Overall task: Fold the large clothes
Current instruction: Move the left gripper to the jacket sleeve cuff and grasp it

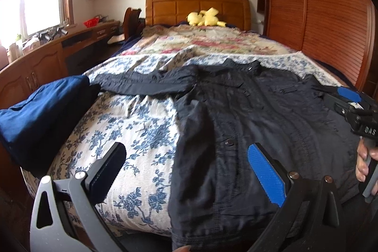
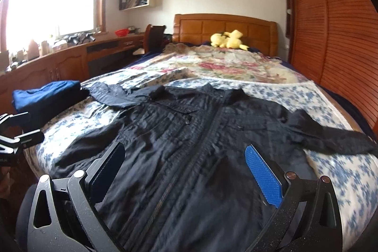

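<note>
On the flowery bed cover (image 2: 342, 171), a black jacket (image 2: 189, 134) is laid flat with a folded blue cloth (image 2: 45, 93) to its left and a yellow soft toy (image 2: 228, 39) far behind it, while the left gripper (image 1: 186, 171) and right gripper (image 2: 186, 171) are held wide apart over it with nothing in them.

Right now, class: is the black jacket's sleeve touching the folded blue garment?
Touching. The left wrist view shows the black jacket sleeve cuff lying against the folded blue garment.
</note>
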